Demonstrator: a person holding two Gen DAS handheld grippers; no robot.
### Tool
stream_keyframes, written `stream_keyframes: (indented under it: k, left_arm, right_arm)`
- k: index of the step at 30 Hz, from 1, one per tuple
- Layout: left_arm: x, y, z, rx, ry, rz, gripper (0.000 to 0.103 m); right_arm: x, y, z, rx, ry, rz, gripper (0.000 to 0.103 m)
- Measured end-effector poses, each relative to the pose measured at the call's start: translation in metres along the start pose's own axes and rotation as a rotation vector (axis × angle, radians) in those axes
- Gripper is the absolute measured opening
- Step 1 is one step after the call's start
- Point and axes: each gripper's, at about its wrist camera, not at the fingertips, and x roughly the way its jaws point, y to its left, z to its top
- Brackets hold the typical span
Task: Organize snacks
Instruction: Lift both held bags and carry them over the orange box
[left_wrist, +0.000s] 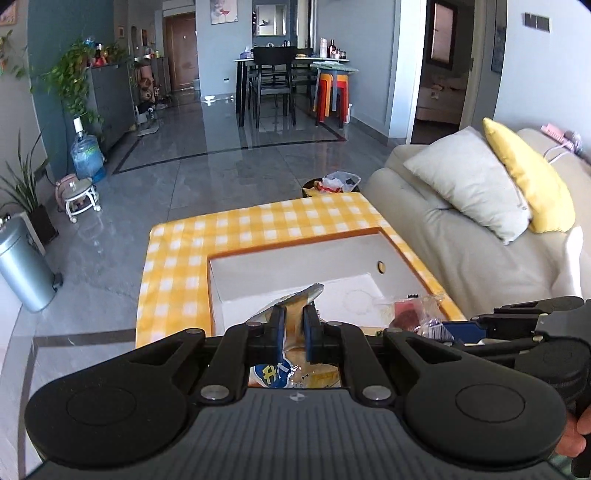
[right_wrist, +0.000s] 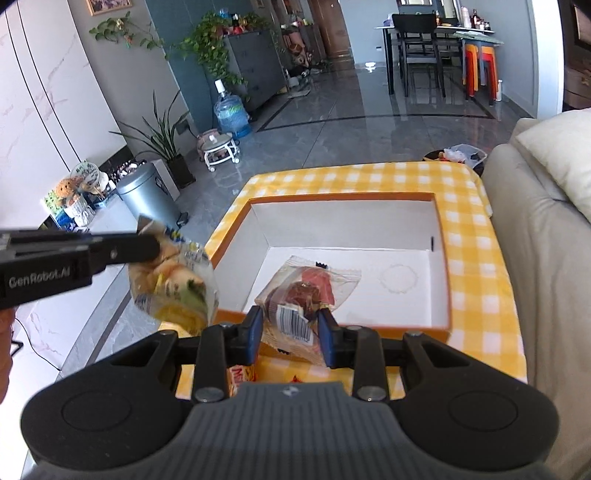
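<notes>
Carrying both snacks toward the box (right_wrist: 441, 258) on the checkered worktop (right_wrist: 476, 236), drop-off comes next imo. Left hand-held gripper (left_wrist: 294, 328) pinches the yellow bread pack (right_wrist: 173, 280) outside the box's left wall; right hand-held gripper (right_wrist: 290, 334) pinches the clear pastry pack (right_wrist: 306, 291) over the near rim. Box floor's bare, plenty of room

text: "GenRobot.AI" | on: left gripper (right_wrist: 144, 247) (side of body) | rest: unreadable

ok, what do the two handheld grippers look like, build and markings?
Both match: black linkage arms with silver pivot pins, blue finger pads, ribbed grey body between two round black discs. The left gripper shows white "GenRobot.AI" lettering on its side in the right wrist view; the right gripper shows none.
</notes>
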Motion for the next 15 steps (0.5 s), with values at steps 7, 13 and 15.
stream_keyframes:
  k: [7, 13, 15]
  left_arm:
    - [0.055, 0.000, 0.009, 0.115, 0.094, 0.049, 0.011]
    - [0.091, -0.009, 0.009, 0.223, 0.166, 0.058, 0.008]
    - [0.102, -0.013, 0.010, 0.268, 0.179, 0.066, 0.007]
  right_arm:
    - [0.052, 0.000, 0.024, -0.024, 0.053, -0.001, 0.029]
    - [0.104, -0.015, 0.030, 0.008, 0.203, 0.020, 0.029]
    - [0.116, -0.019, 0.029, 0.007, 0.237, 0.024, 0.029]
